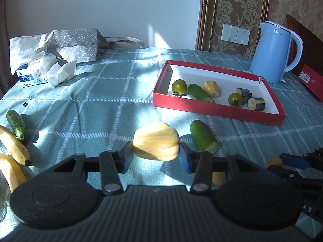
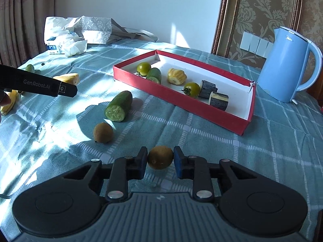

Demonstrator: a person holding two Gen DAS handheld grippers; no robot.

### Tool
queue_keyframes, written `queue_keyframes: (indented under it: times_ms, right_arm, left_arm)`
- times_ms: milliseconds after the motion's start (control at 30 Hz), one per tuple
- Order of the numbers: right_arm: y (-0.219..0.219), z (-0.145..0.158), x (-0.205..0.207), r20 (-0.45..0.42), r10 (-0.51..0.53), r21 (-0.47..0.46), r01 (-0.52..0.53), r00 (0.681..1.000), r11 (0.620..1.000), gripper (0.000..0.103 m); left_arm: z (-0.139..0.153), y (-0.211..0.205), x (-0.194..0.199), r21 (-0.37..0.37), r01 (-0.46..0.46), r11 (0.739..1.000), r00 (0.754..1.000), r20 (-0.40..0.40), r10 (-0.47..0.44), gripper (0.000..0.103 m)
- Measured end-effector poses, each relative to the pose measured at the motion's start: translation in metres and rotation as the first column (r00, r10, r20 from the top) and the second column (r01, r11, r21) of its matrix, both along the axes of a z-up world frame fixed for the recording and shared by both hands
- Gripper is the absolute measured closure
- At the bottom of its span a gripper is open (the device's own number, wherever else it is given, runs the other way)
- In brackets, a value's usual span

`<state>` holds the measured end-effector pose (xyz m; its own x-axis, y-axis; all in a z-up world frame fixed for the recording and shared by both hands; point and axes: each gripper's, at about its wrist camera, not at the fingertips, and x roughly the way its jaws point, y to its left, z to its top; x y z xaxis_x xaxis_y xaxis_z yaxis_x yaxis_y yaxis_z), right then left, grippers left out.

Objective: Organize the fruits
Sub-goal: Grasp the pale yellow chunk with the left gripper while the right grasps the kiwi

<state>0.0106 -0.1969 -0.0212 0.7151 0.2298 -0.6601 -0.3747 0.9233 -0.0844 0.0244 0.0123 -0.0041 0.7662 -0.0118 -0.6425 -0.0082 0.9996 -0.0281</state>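
Note:
My left gripper (image 1: 156, 156) is shut on a pale yellow ribbed fruit piece (image 1: 156, 144), held just above the checked cloth. My right gripper (image 2: 160, 161) is shut on a brown kiwi (image 2: 160, 157) low over the cloth; that gripper also shows at the right edge of the left wrist view (image 1: 290, 164). A second kiwi (image 2: 103, 132) and a cut cucumber half (image 2: 119, 106) lie loose on the cloth. The red tray (image 2: 181, 102) holds two green tomatoes, a cucumber piece, a yellow piece and two dark-skinned slices. Bananas (image 1: 14, 145) and a small cucumber (image 1: 17, 125) lie at the left.
A blue kettle (image 2: 286, 64) stands right of the tray. A tissue pack (image 1: 36, 74) and a patterned bag (image 1: 76, 42) sit at the far left of the table, against the wall. A red box (image 1: 313, 80) lies beyond the kettle.

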Motion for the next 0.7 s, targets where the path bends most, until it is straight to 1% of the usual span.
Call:
queue_keyframes:
  times_ms: [300,367,700]
  right_arm:
    - [-0.017,0.007,0.001,0.013,-0.058,0.011,0.058,0.998,0.998,0.076]
    - [-0.019,0.009,0.003,0.015,-0.066,0.017,0.066,0.998,0.998,0.076]
    - [-0.024,0.017,0.008,0.037,-0.072,0.028,0.071,0.997,0.997,0.076]
  left_arm:
    - [0.004,-0.011,0.010,-0.001,0.030,1.000,1.000,-0.002,-0.030,0.059]
    - [0.004,-0.012,0.013,-0.011,0.035,0.999,0.999,-0.009,-0.035,0.059]
    - [0.008,-0.018,0.030,-0.005,0.046,0.999,0.999,-0.009,-0.046,0.059]
